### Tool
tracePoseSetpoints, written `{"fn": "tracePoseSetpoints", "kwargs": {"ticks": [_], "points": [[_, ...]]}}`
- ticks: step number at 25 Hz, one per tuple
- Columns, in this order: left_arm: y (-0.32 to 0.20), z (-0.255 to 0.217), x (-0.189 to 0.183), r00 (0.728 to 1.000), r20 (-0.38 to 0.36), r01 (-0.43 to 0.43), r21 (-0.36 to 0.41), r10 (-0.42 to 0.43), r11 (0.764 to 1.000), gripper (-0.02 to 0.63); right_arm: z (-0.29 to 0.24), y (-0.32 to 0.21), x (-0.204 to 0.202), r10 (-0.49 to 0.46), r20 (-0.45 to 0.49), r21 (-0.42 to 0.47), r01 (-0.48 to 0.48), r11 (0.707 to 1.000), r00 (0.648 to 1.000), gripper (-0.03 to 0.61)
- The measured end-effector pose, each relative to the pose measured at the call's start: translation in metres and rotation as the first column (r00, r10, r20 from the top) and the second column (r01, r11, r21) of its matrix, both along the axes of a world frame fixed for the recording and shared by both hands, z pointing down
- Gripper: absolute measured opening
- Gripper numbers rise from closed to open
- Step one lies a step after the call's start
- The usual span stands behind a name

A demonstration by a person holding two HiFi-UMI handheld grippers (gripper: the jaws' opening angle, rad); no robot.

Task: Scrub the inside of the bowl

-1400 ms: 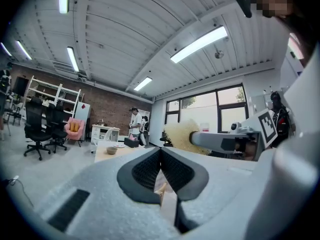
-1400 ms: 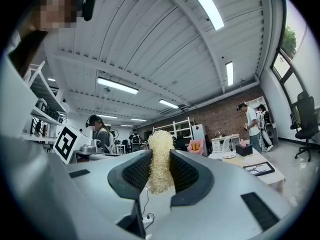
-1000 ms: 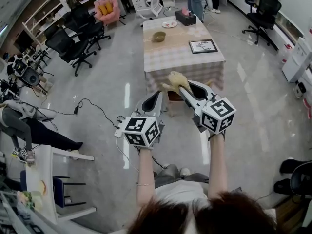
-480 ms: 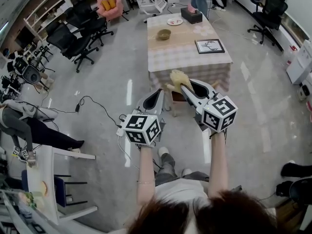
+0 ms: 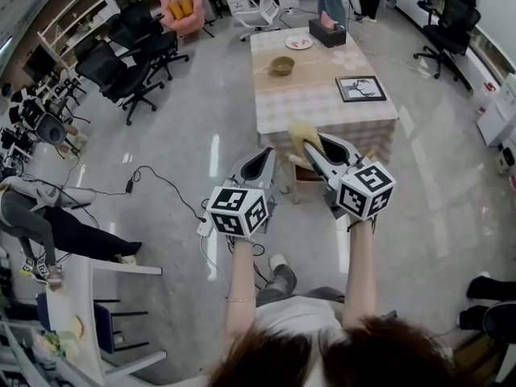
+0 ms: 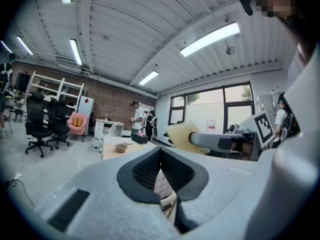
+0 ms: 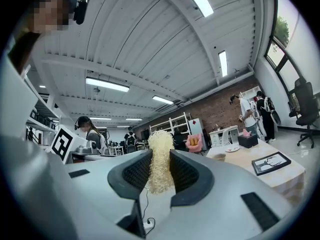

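A small tan bowl sits on the far part of a checked table, well ahead of both grippers; it also shows as the bowl and the bowl. My right gripper is shut on a pale yellow fibre scrubber, raised in the air short of the table's near edge. The scrubber sticks out past the jaws. My left gripper is beside it, shut and empty, with its jaws pressed together.
On the table lie a framed picture, a white plate and a dark tissue box. Office chairs stand at the left, a cable and power strip run across the floor. People stand beyond the table.
The table and bowl have shifted right and slightly closer in the head view as the person walks forward. Both grippers keep their pose, the scrubber still clamped.
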State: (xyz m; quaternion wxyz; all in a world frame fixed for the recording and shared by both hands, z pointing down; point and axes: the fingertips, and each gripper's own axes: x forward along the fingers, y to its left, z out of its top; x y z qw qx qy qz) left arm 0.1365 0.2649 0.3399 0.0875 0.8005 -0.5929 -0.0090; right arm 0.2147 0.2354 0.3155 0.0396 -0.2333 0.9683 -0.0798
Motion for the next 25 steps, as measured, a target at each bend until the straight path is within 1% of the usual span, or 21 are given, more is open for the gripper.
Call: {"fn": "tracePoseSetpoints", "kwargs": {"ticks": [6,13,20,25], "points": [[-0.023,-0.002,-0.034,1.000,-0.004,-0.011,-0.006,0.011,1.000,0.011,-0.002,-0.023,-0.034,0.011,-0.016,0.001,-0.011,1.000,1.000,0.100],[-0.045,0.005,-0.078,0.999,-0.031,-0.010,-0.013,0.009,1.000,0.011,0.007,-0.044,-0.072,0.027,-0.034,-0.007,-0.027,1.000,0.999,0.100],[-0.069,0.014,-0.095,0.998,-0.027,-0.059,-0.020,0.058,0.998,0.011,0.017,-0.067,-0.091,0.073,-0.019,-0.027,-0.074,0.997,0.997,0.100],[-0.078,0.025,-0.107,0.997,-0.034,-0.077,-0.026,0.076,0.997,0.011,0.026,-0.075,-0.101,0.095,-0.024,-0.029,-0.095,0.995,0.995,0.100]]}}
